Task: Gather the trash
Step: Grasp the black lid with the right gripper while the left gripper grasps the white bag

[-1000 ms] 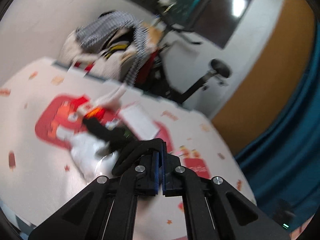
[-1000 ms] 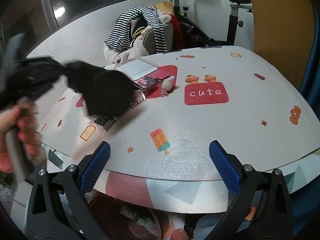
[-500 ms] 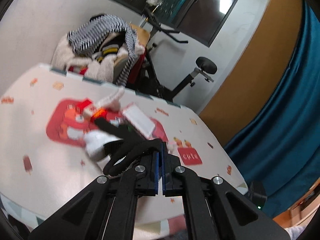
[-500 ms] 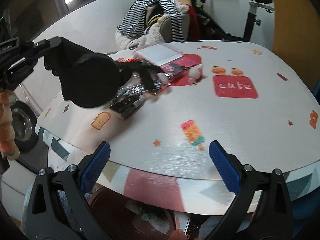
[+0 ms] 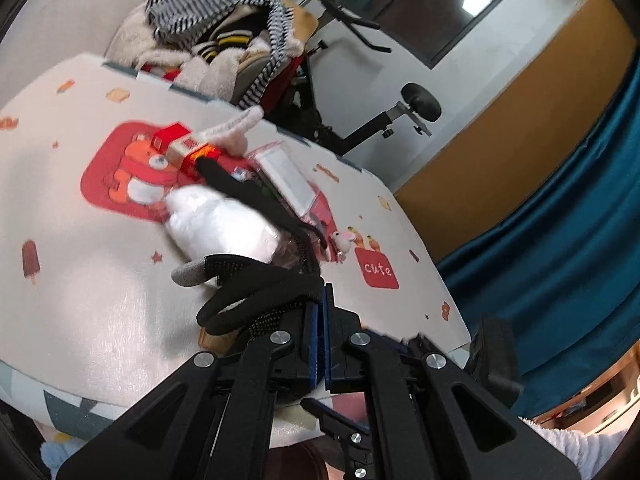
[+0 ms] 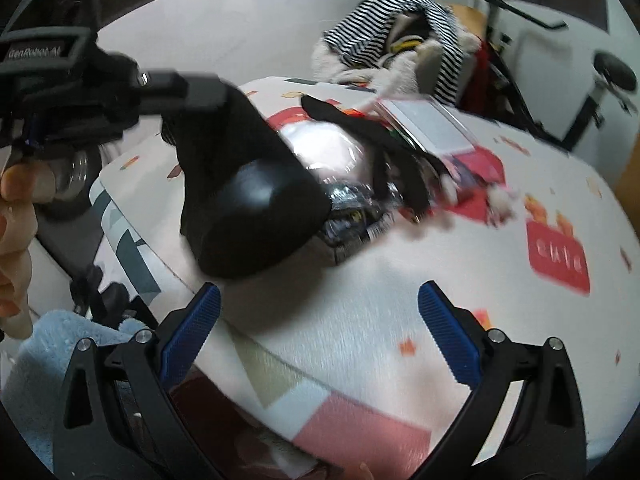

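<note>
Left hand-held gripper: jaws fully closed, pinching a black glove whose grey fingertip curls out to the left. Seen from the right wrist, same glove dangling as a dark bulk over the desk edge. Right hand-held gripper: jaws wide apart, nothing between them. Trash on the desk just beyond the glove: crumpled white plastic bag, dark wrappers, red carton, flat clear box. Only in left view: teal curtain. Only in right view: bare hand on the left grip. Striped clothes piled behind.
</note>
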Demonstrator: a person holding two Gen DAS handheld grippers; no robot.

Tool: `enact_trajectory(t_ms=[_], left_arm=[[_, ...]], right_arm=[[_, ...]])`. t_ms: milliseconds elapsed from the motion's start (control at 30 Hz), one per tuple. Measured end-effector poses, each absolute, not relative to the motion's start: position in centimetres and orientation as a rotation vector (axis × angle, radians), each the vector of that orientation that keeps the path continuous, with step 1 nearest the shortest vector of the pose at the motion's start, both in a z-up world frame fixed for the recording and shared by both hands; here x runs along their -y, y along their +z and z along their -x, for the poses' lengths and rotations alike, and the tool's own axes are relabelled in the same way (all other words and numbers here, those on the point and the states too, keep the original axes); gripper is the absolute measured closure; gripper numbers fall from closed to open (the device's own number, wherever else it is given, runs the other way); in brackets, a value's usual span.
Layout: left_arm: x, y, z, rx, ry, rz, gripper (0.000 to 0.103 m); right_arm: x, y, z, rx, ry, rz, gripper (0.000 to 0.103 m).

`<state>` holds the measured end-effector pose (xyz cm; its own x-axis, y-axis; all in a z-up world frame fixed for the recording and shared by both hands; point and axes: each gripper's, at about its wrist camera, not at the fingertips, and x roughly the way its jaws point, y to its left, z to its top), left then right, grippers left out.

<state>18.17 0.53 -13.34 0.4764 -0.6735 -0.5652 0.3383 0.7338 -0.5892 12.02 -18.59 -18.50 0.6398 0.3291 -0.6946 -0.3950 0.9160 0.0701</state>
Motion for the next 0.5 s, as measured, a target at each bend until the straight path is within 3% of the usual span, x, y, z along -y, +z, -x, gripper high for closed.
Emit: enact_trajectory(t_ms=[267,500], left_arm=[[-1.7,-14.2,-18.2,-0.877,-0.618,0.455,0.101],[-2.8,-11.0,-17.4,-0.753,-0.63,0.45,0.101]], right_arm=[[17.8,-17.8,-13.0,-0.77,0.425,0.044,0.006],[17.5,-19.2,-12.3,-0.825,0.442,0.02,0.006]])
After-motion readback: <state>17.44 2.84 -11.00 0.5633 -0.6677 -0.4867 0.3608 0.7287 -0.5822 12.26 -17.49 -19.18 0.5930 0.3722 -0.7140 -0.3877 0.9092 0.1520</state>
